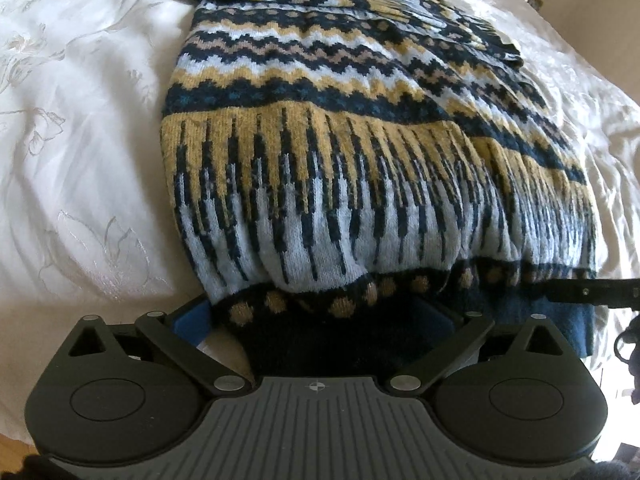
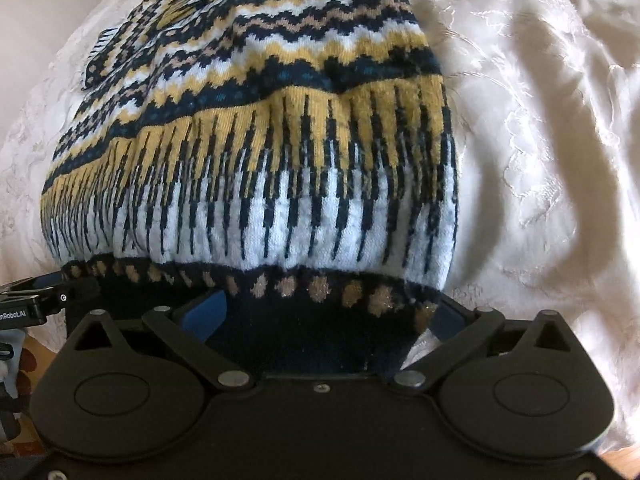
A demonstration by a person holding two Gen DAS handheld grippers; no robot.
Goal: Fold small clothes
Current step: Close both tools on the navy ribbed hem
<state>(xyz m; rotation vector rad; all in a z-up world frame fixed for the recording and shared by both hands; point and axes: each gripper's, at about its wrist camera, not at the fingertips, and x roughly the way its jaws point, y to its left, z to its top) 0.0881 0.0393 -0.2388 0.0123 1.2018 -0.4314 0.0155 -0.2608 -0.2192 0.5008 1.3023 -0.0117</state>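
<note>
Sweater [image 1: 360, 152] lying flat on bed [image 1: 80, 140], sleeves tucked in at far end, dark hem nearest us. We are straddling hem with left hand-held gripper [image 1: 320, 320], jaws wide, pads not pressing. We are doing same with right hand-held gripper [image 2: 320, 320] at hem's other corner. Two corners framed so fold, we judge, can go evenly toward collar.

Both hand-held grippers, left [image 1: 316, 320] & right [image 2: 320, 312], jaws wide, angled steeply down
</note>
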